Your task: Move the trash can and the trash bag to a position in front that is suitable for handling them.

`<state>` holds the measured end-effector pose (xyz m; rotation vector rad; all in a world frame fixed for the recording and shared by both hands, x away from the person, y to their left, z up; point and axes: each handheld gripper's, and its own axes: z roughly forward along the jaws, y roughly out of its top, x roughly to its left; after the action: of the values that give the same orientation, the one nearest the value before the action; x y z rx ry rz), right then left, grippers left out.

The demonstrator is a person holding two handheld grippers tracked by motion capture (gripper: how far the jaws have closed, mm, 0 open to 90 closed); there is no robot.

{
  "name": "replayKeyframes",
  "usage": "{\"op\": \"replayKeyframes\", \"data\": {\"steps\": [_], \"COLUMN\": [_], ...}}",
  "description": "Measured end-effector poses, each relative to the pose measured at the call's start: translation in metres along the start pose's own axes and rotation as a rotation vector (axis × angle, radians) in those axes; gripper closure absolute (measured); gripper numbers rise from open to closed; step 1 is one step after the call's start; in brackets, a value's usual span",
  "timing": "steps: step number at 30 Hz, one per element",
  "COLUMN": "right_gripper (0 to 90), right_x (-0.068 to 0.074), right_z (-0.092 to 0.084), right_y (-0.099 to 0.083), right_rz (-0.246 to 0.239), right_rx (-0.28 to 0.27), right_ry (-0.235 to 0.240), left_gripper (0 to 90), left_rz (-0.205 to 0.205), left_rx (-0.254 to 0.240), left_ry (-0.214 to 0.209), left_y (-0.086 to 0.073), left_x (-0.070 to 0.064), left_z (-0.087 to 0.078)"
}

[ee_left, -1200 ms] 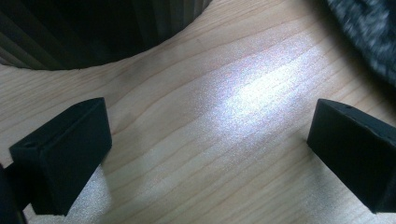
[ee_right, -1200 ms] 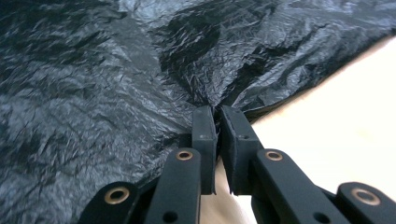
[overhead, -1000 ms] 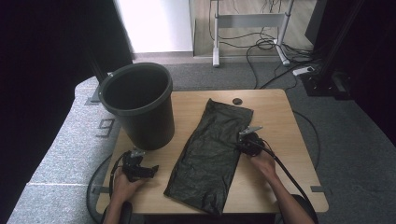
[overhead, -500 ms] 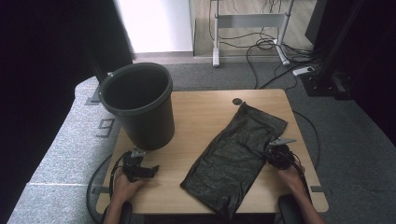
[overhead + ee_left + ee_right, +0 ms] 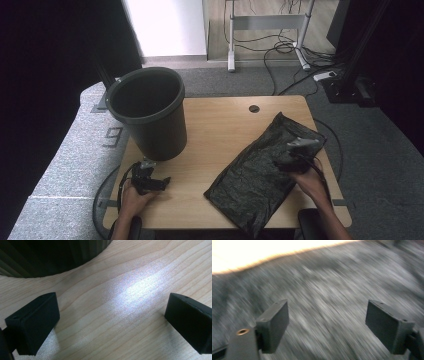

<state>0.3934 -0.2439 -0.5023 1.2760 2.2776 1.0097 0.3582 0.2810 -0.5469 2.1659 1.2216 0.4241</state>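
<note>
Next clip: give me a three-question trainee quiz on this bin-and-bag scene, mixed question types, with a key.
1. True or false: the black bag is already inside the bin.
2. Which gripper is over the bag? A) the left gripper B) the right gripper
3. In a few words: how do the right gripper's jaws stand, and is anything between them?

Key
1. False. The bag lies flat on the table, to the right of the bin, which stands upright at the table's far left corner.
2. B. The left gripper rests by the bin's base, jaws apart over bare wood.
3. Wide apart, having just been opening; nothing is pinched, and the bag lies below them.
</note>
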Motion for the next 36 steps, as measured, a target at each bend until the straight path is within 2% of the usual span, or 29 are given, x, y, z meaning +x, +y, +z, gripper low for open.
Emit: {"op": "replayKeyframes", "data": {"steps": [2,5,7,11,14,16,20,30,33,36], "right_gripper": [16.8,15.7,15.3,14.9,13.7,14.5,15.3,14.8,14.7,14.5], "right_x": [0.016,0.036,0.045,0.057,0.061,0.060,0.053,0.023,0.020,0.021], "right_z": [0.023,0.055,0.074,0.103,0.118,0.118,0.105,0.068,0.064,0.062], "right_y": [0.018,0.040,0.050,0.058,0.052,0.047,0.039,0.004,0.000,0.000], "right_rz": [-0.056,-0.119,-0.134,-0.161,-0.194,-0.194,-0.222,-0.203,-0.203,-0.209], "right_rx": [-0.020,0.003,0.004,0.019,0.080,0.071,0.104,0.093,0.089,0.107], "right_ry": [0.065,0.097,0.118,0.140,0.144,0.138,0.149,0.136,0.134,0.131], "left_gripper": [0.0,0.0,0.0,0.0,0.0,0.0,0.0,0.0,0.0,0.0], "left_rz": [0.001,0.002,0.003,0.005,0.006,0.006,0.006,0.005,0.005,0.012], "left_rx": [-0.001,0.000,0.000,0.000,-0.002,-0.002,-0.002,0.000,0.000,0.002], "left_ry": [-0.001,-0.002,-0.003,-0.004,-0.004,-0.004,-0.004,-0.003,-0.003,-0.009], "left_y": [0.000,0.000,0.000,0.000,0.000,0.000,0.000,0.000,0.000,0.000], "left_x": [0.000,0.000,0.000,0.000,0.000,0.000,0.000,-0.001,-0.001,0.000], "left_z": [0.000,0.000,0.000,0.000,0.000,0.000,0.000,0.000,0.000,0.000]}}
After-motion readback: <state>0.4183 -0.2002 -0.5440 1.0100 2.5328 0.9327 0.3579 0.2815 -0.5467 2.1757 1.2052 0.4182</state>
